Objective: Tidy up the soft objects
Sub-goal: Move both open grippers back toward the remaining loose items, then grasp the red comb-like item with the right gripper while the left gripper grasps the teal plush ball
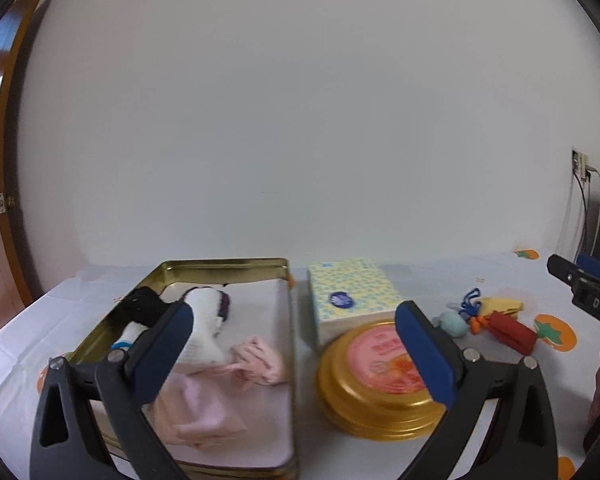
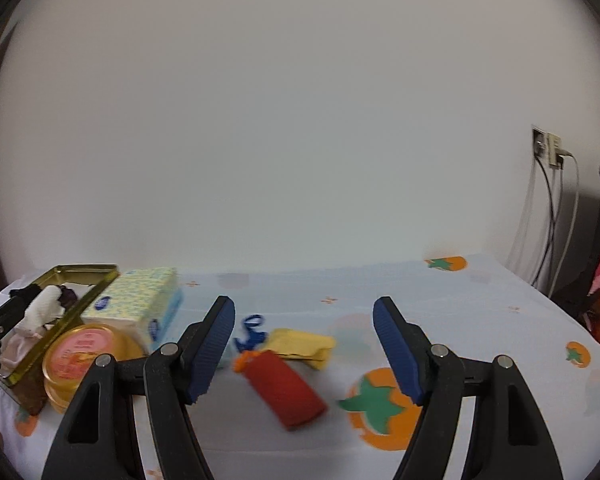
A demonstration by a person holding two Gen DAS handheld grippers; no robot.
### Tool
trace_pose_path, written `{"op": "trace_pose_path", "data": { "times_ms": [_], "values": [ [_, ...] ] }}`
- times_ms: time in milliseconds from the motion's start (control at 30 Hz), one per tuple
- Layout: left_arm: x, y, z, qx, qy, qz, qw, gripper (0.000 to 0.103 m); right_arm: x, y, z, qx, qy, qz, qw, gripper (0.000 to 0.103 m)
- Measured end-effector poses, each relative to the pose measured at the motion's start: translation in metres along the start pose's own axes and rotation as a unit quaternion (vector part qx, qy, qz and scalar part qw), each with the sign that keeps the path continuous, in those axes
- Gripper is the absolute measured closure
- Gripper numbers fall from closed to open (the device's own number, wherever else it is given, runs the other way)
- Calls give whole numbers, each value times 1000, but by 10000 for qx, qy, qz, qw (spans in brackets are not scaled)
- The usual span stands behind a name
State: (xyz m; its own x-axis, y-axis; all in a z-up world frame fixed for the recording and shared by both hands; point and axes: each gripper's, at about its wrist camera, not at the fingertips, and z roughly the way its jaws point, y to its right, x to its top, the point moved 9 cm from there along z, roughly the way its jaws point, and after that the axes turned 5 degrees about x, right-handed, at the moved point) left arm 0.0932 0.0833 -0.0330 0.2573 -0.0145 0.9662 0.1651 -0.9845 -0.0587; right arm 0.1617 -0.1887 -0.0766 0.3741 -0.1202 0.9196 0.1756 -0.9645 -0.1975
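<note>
a red rolled cloth (image 2: pixel 286 390) lies on the worktop (image 2: pixel 480 320), blurred, with a folded yellow cloth (image 2: pixel 300 344) just behind it and a blue cord (image 2: pixel 252 332) beside them. the gold tin tray (image 1: pixel 220 266) holds a pink cloth (image 1: pixel 204 404), a white soft piece (image 1: pixel 206 324) and a black one (image 1: pixel 144 302). the right tongs (image 2: pixel 304 350) point slightly down at the red cloth, wide apart, gripping nothing. the left tongs (image 1: pixel 294 354) gape empty over tray and round gold tin (image 1: pixel 380 384).
</note>
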Motion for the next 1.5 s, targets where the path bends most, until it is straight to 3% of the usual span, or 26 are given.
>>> {"op": "trace_pose_path", "data": {
  "times_ms": [267,467,633,800,933,1033,1200,1367,1467,1500],
  "values": [
    [0,35,-7,-252,16,227,9994,1,-2,45,2,-312,-164,208,9992,29],
    [0,65,-12,-531,-5,407,9978,1,-8,65,10,-261,-505,354,9978,29],
    [-3,94,-16,-617,-24,819,9947,1,-15,51,18,120,-827,198,9963,29],
    [-4,108,-18,-727,-4,1105,9912,1,-28,7,29,756,-1310,-536,9870,30],
    [-3,105,-15,-718,-104,996,9924,1,-53,-18,51,1180,-2129,-943,9653,55],
    [-4,103,-12,-736,-181,936,9927,1,-70,-19,64,1150,-2622,-962,9533,57],
    [-7,106,-7,-751,-287,962,9921,1,-72,-19,63,1185,-2644,-885,9530,59],
    [-9,108,-4,-825,-378,952,9913,1,-74,-24,53,1224,-2612,-1200,9499,62],
    [-8,112,-4,-901,-327,994,9904,1,-66,-20,45,1771,-2665,-622,9454,64],
    [-6,115,-5,-935,-254,1004,9902,1,-56,-18,39,2043,-2528,-285,9453,71]
  ]
}}
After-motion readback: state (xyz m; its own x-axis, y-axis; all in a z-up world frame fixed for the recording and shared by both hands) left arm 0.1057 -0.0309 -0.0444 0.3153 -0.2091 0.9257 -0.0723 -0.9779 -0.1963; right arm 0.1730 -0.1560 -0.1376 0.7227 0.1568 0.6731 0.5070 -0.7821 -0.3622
